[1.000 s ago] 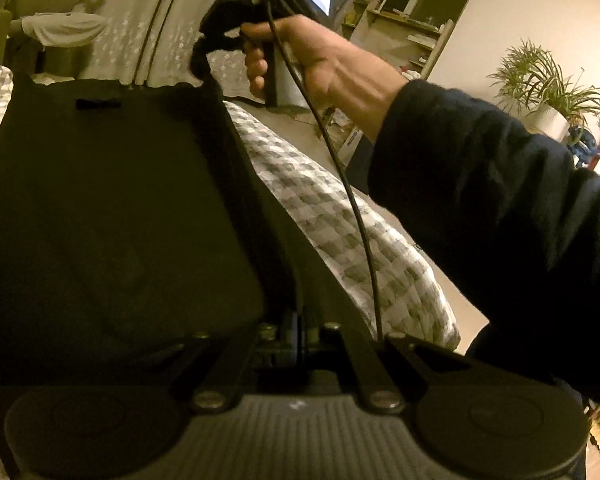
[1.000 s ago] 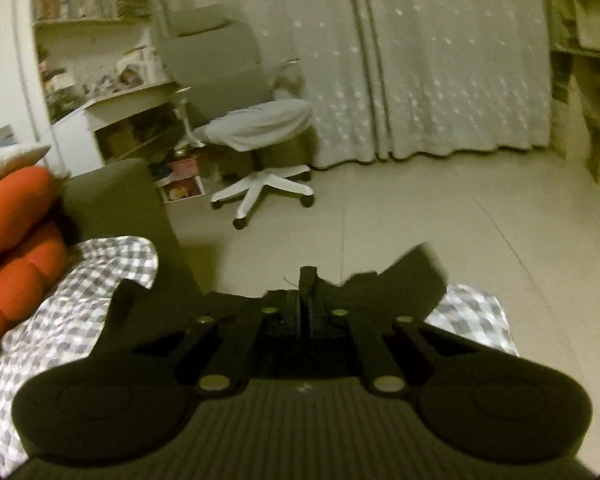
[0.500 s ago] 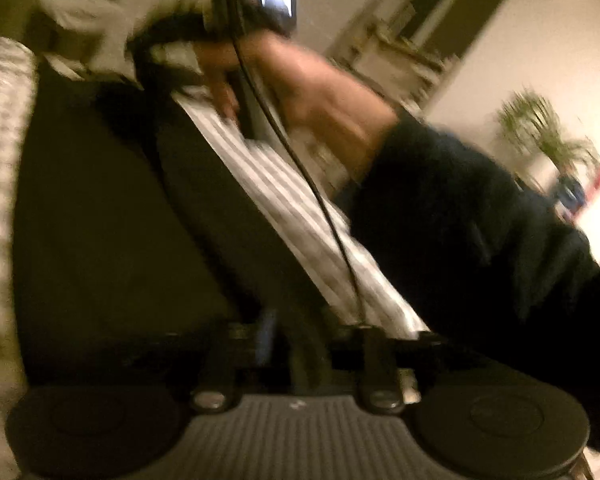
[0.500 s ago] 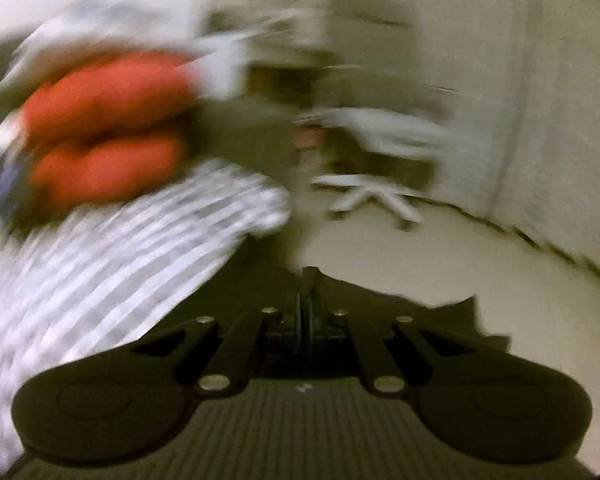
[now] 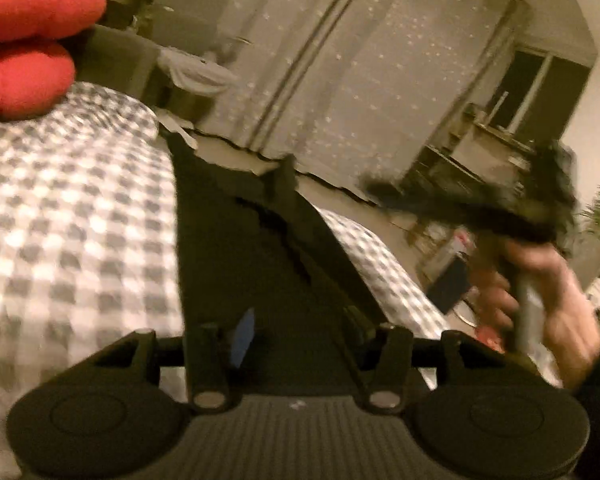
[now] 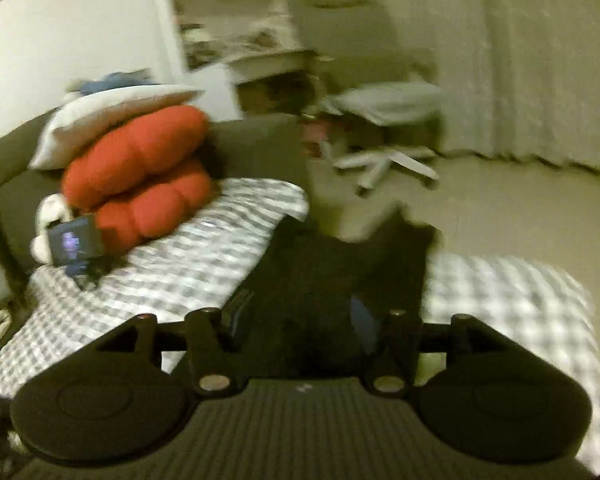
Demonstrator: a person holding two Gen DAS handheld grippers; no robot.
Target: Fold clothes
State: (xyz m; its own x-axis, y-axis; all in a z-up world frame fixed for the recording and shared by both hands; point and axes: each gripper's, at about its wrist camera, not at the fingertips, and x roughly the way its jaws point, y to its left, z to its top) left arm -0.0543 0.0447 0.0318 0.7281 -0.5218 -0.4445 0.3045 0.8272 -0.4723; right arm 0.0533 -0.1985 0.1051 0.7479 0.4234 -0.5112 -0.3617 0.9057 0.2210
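Observation:
A black garment [image 5: 252,248] lies folded into a long narrow strip on the checked bed cover [image 5: 72,216]. My left gripper [image 5: 296,332] is open, its fingers spread over the near end of the garment. The right gripper [image 5: 472,208] shows in the left wrist view, held in a hand off the bed's right side. In the right wrist view the right gripper [image 6: 300,320] is open above the black garment [image 6: 340,268], its blue-padded fingers [image 6: 364,320] apart.
Red cushions [image 6: 140,172] and a grey pillow [image 6: 112,116] are stacked on the sofa end of the bed. A small lit screen [image 6: 74,240] lies by them. An office chair [image 6: 384,120] and curtains [image 5: 360,72] stand beyond the bed. A shelf [image 5: 480,152] stands at right.
Both grippers were shut on the garment's edges and are now open. The garment's right side has been folded over to the left and now lies as a narrow strip. The right hand has pulled away.

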